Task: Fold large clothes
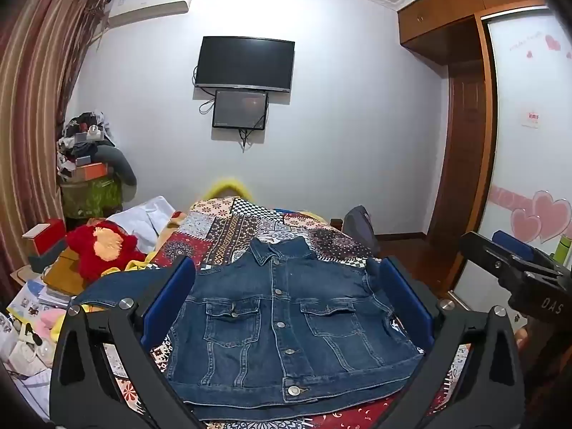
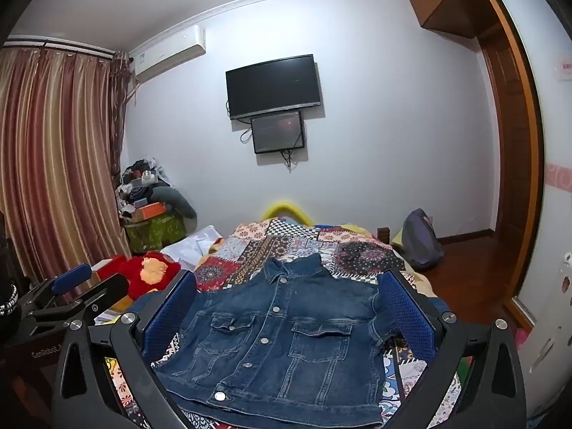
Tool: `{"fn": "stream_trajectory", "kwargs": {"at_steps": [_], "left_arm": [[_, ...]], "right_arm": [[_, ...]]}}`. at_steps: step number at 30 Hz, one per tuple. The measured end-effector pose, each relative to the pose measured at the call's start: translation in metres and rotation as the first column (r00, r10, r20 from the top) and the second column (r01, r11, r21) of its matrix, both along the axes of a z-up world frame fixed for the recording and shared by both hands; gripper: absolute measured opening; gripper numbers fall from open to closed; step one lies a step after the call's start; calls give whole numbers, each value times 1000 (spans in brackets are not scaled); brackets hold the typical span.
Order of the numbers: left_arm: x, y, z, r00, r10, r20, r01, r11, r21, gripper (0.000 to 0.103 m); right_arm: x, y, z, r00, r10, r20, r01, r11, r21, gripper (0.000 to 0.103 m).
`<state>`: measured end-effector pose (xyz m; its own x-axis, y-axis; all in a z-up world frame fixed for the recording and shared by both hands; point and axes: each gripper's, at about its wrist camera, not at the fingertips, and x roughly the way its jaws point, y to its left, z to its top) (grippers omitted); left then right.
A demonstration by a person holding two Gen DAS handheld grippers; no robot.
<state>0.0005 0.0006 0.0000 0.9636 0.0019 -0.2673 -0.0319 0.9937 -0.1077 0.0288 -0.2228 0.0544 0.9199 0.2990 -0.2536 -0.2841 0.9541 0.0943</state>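
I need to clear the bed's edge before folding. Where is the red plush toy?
The red plush toy lies left of the denim jacket in both views, beside the patchwork quilt, below the curtain.

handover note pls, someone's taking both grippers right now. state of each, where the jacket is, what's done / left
Left gripper: open, holds nothing, held above the denim jacket.
Right gripper: open, holds nothing, also held above the jacket, to the right of the left one.
Jacket: laid flat, front up and buttoned, collar toward the far wall, on the patchwork bedspread. One sleeve stretches out to the left; the other, at the right edge, looks tucked close to the body.
Done: jacket spread out. No fold is visible.
Left: all of the folding; the outstretched left sleeve seems a sensible first grab, then the body.
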Motion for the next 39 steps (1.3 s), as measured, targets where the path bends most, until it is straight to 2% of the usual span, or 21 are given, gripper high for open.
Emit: {"fn": "stream_trajectory", "kwargs": {"at_steps": [5,9,10,39], "left_arm": [[5,5,0,1000,-7,-17,7,1000,-23,103],[-2,10,6,1000,0,-8,0,1000,-17,103],[1,6,-1,1000,7,-4,-7,1000,-7,103],[5,9,-4,1000,16,-17,-16,1000,-19,103]], "right_arm": [[0,0,0,1000,2,-3,-2,1000,1,103],[1,0,-1,1000,1,-7,-1,1000,3,103],[1,0,-1,1000,1,-7,-1,1000,2,103],[1,4,-3,1000,2,-9,-2,1000,-4,103]]}}
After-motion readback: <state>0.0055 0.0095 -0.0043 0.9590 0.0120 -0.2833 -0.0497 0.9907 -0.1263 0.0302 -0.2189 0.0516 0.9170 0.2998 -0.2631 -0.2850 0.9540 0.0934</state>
